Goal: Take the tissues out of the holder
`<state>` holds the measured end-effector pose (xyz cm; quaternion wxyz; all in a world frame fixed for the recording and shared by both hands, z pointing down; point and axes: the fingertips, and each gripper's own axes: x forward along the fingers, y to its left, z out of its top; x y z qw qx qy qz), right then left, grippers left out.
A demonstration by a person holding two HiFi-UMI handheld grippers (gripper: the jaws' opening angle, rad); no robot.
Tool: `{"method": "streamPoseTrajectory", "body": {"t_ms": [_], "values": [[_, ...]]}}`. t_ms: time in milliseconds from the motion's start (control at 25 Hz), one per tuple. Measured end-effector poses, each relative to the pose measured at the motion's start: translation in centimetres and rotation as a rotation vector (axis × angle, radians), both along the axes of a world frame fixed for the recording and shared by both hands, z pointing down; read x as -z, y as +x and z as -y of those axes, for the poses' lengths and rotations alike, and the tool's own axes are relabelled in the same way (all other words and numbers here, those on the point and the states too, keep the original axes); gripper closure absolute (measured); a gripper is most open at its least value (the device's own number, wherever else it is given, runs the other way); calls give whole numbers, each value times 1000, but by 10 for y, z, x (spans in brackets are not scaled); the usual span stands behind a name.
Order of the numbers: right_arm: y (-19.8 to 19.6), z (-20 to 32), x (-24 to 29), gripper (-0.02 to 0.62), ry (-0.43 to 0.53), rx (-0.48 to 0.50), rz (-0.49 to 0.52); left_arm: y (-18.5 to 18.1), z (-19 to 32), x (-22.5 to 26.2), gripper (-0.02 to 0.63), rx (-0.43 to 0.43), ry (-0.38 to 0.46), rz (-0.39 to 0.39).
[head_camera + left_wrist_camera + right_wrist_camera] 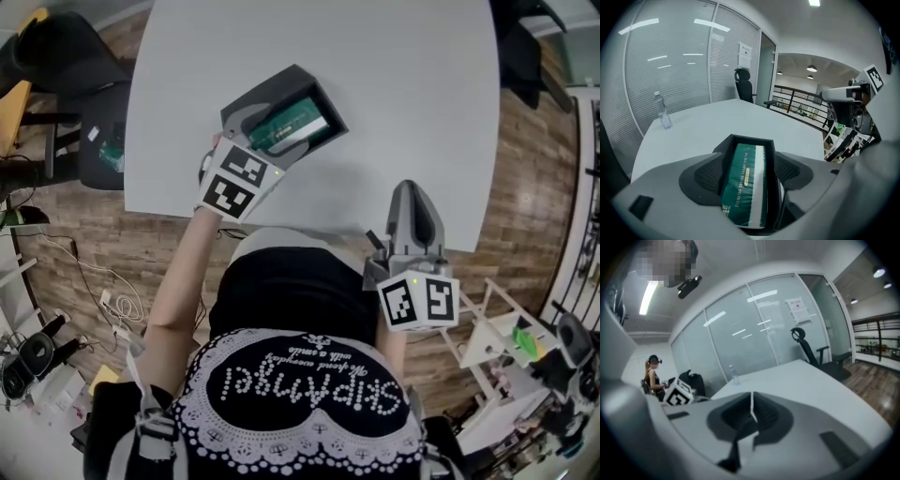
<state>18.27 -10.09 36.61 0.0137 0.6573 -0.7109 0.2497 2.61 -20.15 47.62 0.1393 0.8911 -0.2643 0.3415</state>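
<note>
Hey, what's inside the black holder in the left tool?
A green tissue pack fills the black holder, gripped by the left tool. Anything beneath the pack is covered.

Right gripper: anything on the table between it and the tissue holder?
Nothing. Head view shows only bare white table between the right gripper and the holder.

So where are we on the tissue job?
Done: the left gripper is clamped on the black holder. In hand: nothing more; the green tissues sit inside it. Left: the whole pull. The right gripper is shut and empty, at the table edge, away from the holder.
</note>
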Motion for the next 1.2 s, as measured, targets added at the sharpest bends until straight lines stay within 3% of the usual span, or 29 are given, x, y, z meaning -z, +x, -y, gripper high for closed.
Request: {"method": "streamPoseTrajectory", "body": {"t_ms": [840,1200], "values": [[3,-8,-1,560,-11,-17,19,3,-6,-39,252,-10,-123,85],[6,-5,-1,560,-14,-15,26,2,-3,-56,252,-14,-102,202]]}}
